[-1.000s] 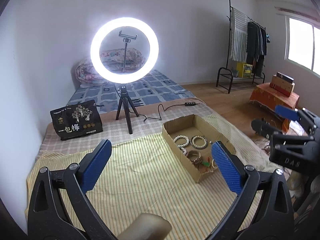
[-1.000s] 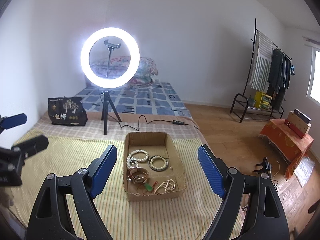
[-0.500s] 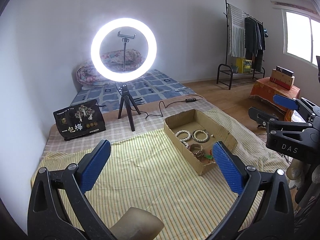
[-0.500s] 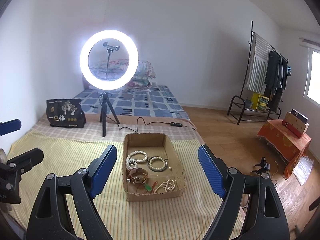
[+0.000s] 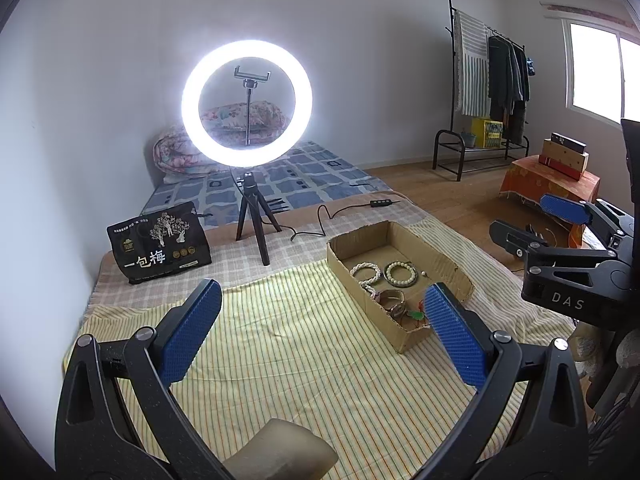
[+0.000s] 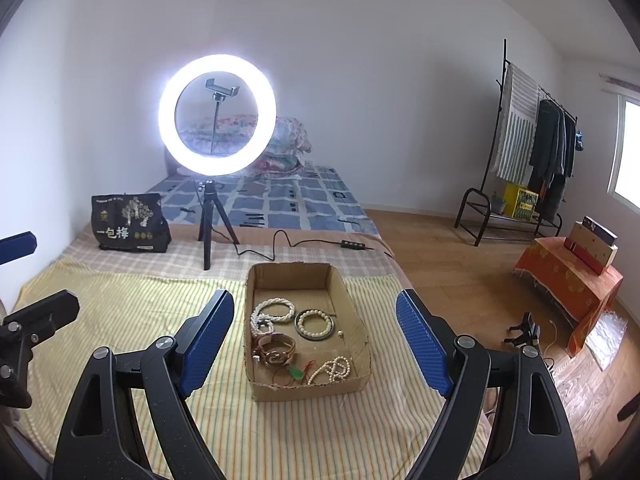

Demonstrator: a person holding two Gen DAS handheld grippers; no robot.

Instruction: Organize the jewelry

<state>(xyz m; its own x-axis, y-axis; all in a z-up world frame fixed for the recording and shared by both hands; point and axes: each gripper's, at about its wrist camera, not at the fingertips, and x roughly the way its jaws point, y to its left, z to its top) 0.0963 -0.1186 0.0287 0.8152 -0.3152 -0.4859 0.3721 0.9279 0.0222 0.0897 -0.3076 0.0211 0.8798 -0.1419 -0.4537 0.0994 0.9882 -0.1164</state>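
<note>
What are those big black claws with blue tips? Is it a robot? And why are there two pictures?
No robot: a person holds two grabbing tools, one in each hand. Each tool carries a camera looking out between its blue fingers, so you get two pictures. One shows the left gripper, the other the right gripper. Both are open and hold nothing. On the striped cloth sits a cardboard box with a pearl bracelet, a bead bracelet and other jewelry inside. Behind it stands a glowing ring light beside a black bag.

Matt corrugated cardboard box (image 6: pixel 352 312); woven striped cloth (image 6: pixel 120 312); glossy bead bracelets (image 6: pixel 314 323); polished wood floor (image 6: pixel 460 280).
</note>
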